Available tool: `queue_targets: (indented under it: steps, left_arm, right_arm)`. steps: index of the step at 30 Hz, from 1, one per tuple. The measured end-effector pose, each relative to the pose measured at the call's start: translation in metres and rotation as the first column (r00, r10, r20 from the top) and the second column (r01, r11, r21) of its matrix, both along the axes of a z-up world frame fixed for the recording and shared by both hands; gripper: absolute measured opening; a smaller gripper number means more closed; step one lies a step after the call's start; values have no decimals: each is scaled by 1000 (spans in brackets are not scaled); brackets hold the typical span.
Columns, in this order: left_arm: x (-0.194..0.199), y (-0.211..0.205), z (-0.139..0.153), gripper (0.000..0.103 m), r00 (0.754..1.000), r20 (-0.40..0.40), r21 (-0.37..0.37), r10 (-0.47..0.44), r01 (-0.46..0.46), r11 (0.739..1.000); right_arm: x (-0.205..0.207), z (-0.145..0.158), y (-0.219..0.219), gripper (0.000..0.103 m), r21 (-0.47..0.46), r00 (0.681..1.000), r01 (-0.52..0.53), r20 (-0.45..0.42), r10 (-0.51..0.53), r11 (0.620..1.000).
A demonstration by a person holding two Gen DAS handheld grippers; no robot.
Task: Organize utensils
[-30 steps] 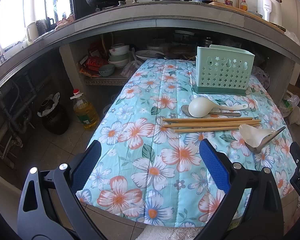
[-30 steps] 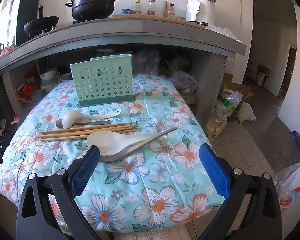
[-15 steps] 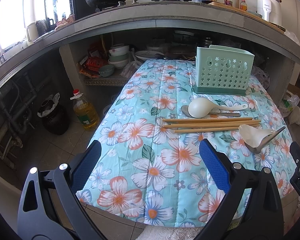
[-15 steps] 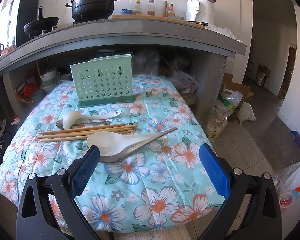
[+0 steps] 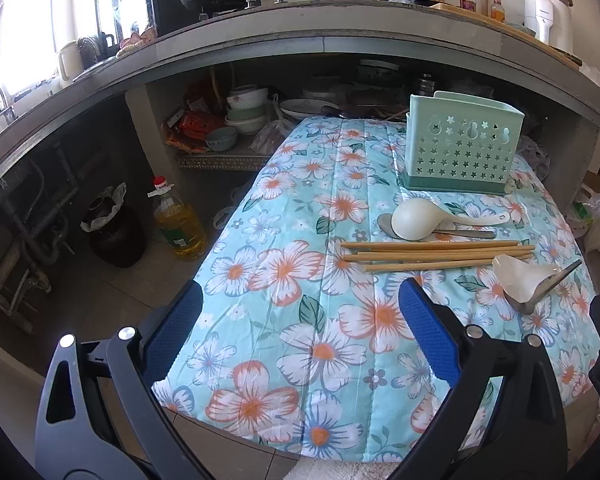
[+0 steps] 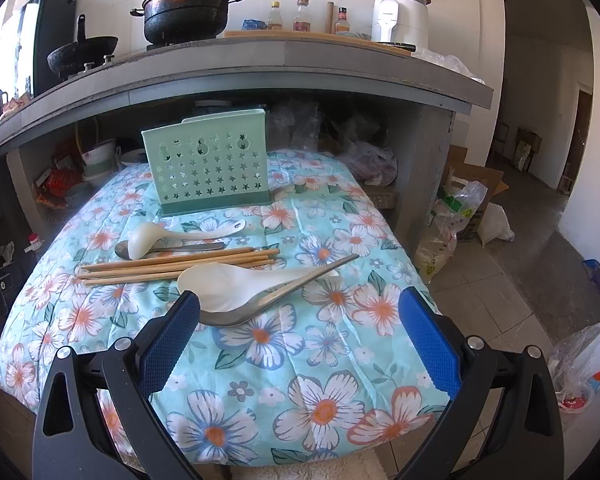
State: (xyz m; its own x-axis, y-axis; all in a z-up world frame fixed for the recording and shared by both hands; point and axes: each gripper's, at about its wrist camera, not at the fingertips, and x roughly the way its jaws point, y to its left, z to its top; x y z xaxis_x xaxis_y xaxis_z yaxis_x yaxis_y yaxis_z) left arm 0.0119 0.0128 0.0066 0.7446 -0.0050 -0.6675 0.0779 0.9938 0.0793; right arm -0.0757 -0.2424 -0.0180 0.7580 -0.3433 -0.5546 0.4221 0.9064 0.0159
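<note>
My right gripper point(image 6: 298, 334), jaws spread and empty, is nearer than the left to the steel ladle point(image 6: 276, 296), whose handle runs up-right beyond the jaws.

The left wrist view looks from the near left corner of the flowered cloth point(image 5: 284, 320), low and close, facing forward and a little to the right, with the floor on its left. The right wrist view looks from the near right edge, facing forward, with the floor on its right. Both share the green holder point(image 5: 460, 148) point(image 6: 210, 168), the chopsticks point(image 5: 432, 254) point(image 6: 172, 266), the spoons and the kitchen counter point(image 5: 340, 44) point(image 6: 260, 64) behind.
</note>
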Motion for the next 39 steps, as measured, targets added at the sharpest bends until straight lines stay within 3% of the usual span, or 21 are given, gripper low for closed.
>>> queue_targets:
  steps: [11, 23, 30, 39]
  left_arm:
    - [22, -9, -3, 95, 1000, 0, 5, -16, 16, 1000]
    - [37, -10, -11, 95, 990, -57, -164, -129, 118, 979]
    - [40, -19, -19, 95, 977, -62, -244, -206, 185, 952]
    - [45, -33, -33, 94, 957, -62, -290, -283, 254, 923]
  right_arm:
    - [2, -12, -4, 97, -13, 1000, 2, -9, -2, 1000]
    - [4, -23, -2, 97, -63, 1000, -25, -10, 24, 998]
    - [0, -34, -11, 97, -31, 997, -74, -5, 74, 997]
    - [5, -49, -11, 97, 28, 977, -213, -15, 214, 977]
